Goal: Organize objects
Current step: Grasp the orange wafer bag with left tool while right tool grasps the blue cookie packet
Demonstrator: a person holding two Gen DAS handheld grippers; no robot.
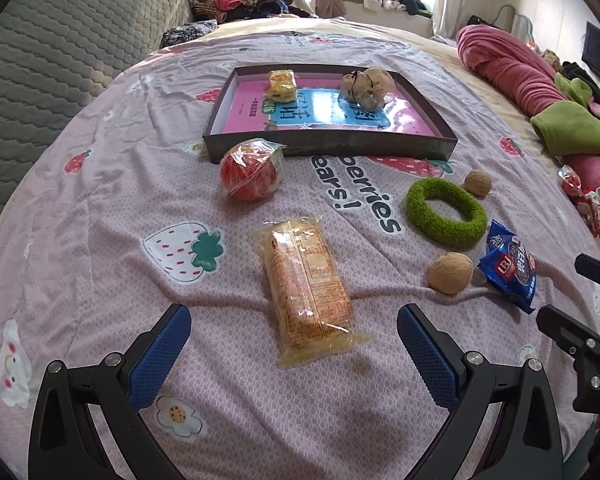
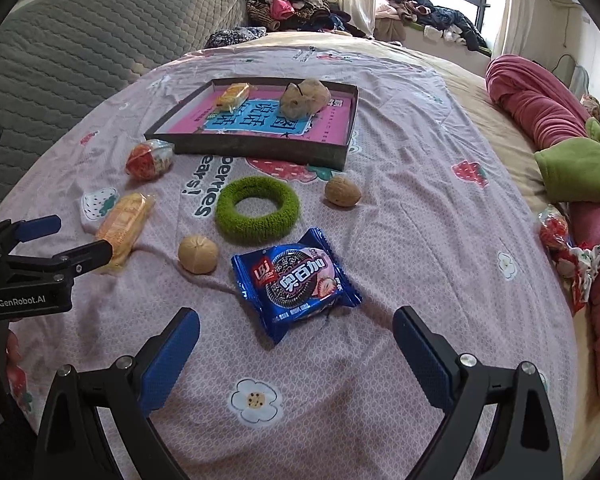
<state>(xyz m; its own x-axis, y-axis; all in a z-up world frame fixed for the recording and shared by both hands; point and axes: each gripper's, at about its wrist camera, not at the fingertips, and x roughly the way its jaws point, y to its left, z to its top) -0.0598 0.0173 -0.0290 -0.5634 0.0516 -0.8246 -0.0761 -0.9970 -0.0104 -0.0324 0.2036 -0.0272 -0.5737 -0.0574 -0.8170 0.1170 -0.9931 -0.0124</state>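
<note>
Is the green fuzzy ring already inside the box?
No, the green ring lies on the bedspread in front of the box, beside a walnut.

tray: two items inside | snacks, walnuts, green ring: bedspread

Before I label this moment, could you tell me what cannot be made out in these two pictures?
- Right gripper: in the left wrist view the right edge cuts it off.
- Long yellow snack pack: in the right wrist view the left gripper covers its near end.
- Tray: its near wall hides the floor behind it in both views.
- Beige netted bundle: contents too small to tell.
</note>
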